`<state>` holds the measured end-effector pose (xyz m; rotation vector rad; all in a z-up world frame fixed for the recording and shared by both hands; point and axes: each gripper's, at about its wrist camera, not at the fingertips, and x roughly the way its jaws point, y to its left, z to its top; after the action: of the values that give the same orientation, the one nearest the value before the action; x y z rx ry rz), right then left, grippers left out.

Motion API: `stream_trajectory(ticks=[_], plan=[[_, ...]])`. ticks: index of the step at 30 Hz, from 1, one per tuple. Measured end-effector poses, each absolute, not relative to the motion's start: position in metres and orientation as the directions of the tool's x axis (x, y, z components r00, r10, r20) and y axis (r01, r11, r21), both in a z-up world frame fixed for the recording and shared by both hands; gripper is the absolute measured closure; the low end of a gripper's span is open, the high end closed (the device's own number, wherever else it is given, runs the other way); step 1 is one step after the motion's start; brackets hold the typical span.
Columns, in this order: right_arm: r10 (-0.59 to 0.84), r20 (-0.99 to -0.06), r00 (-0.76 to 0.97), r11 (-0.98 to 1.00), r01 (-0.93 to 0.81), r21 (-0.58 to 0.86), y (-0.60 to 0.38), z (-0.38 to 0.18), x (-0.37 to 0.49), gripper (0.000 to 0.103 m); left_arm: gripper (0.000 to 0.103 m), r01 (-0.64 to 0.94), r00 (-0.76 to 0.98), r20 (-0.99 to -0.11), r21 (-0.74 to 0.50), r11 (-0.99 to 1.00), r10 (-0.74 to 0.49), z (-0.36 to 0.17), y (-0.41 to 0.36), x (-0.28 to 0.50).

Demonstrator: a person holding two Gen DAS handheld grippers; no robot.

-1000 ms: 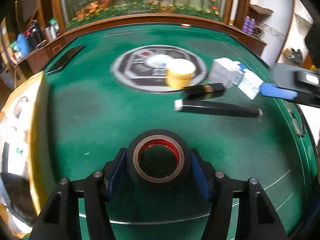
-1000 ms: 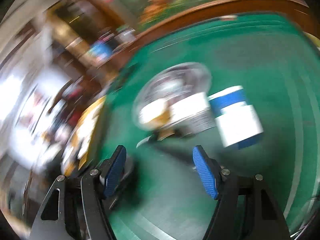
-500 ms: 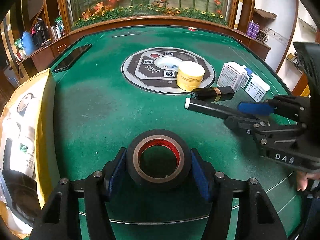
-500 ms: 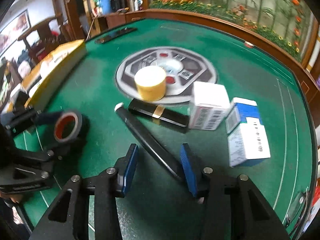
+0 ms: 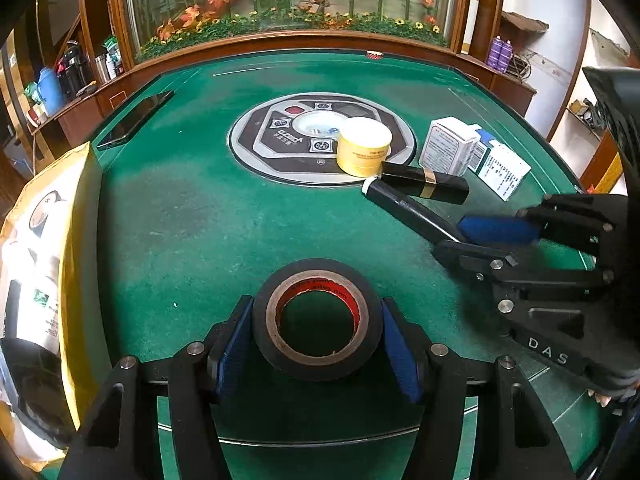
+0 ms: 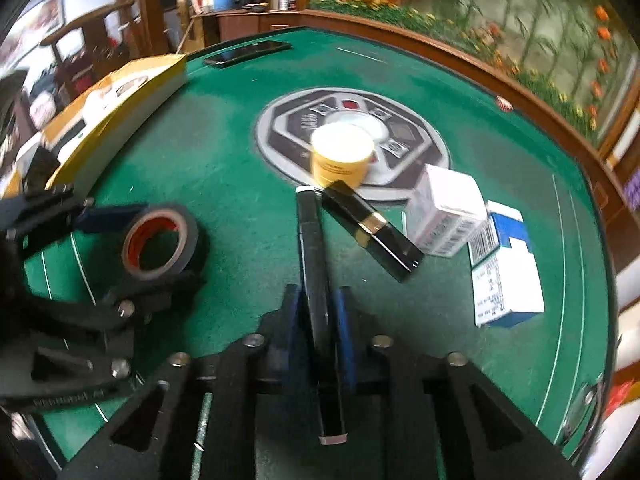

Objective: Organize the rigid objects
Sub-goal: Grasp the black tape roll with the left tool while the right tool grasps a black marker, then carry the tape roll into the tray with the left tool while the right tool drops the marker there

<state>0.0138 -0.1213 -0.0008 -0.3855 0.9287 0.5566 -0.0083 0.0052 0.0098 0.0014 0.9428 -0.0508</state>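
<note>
The right gripper [image 6: 318, 332] has just been closing and now pinches the long black pen [image 6: 314, 248] near its rear end, likely to lift it clear of the clutter; its tip lies beside the black lipstick tube [image 6: 372, 226] and yellow jar [image 6: 340, 156] at the table's [image 5: 180, 208] centre; the left gripper [image 5: 318, 346] clamps the black tape roll [image 5: 318, 320] toward the near edge.
</note>
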Motion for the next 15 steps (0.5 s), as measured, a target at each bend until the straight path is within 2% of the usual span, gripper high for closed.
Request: stream_trajectory(ticks=[1, 2, 7, 9, 10, 13, 15], plan=[[0.275, -0.832, 0.482, 0.804, -0.59, -0.076, -0.1245, -0.0006, 0.0157, 0.069, 0.037, 0.043, 0.583, -0.811, -0.027, 0.999, -0.047, 0.0103, 0.005, -0.0078], [0.277, -0.832, 0.481, 0.806, -0.587, -0.071, -0.1258, -0.0014, 0.0167, 0.068, 0.037, 0.044, 0.583, -0.811, -0.032, 0.999, -0.051, 0.0107, 0.0048, -0.0079], [0.295, -0.826, 0.48, 0.818, -0.574, -0.041, -0.1263, -0.0025, 0.0199, 0.068, 0.037, 0.046, 0.579, -0.814, -0.032, 0.998, -0.052, 0.0107, 0.001, -0.0093], [0.32, -0.822, 0.47, 0.814, -0.581, -0.015, -0.1253, -0.0035, 0.0206, 0.079, 0.037, 0.044, 0.579, -0.814, -0.029, 0.999, -0.049, 0.0106, -0.0002, -0.01], [0.338, -0.822, 0.458, 0.803, -0.596, -0.002, -0.1236, -0.0033, 0.0194, 0.088, 0.037, 0.042, 0.579, -0.814, -0.028, 0.999, -0.047, 0.0108, -0.0002, -0.0104], [0.321, -0.817, 0.479, 0.805, -0.593, -0.031, -0.1179, -0.0034, 0.0143, 0.089, 0.037, 0.035, 0.582, -0.812, -0.028, 0.999, -0.044, 0.012, 0.0016, -0.0113], [0.365, -0.818, 0.444, 0.798, -0.602, 0.03, -0.1193, -0.003, 0.015, 0.089, 0.037, 0.029, 0.584, -0.811, -0.034, 0.999, -0.044, 0.0129, 0.004, -0.0121]])
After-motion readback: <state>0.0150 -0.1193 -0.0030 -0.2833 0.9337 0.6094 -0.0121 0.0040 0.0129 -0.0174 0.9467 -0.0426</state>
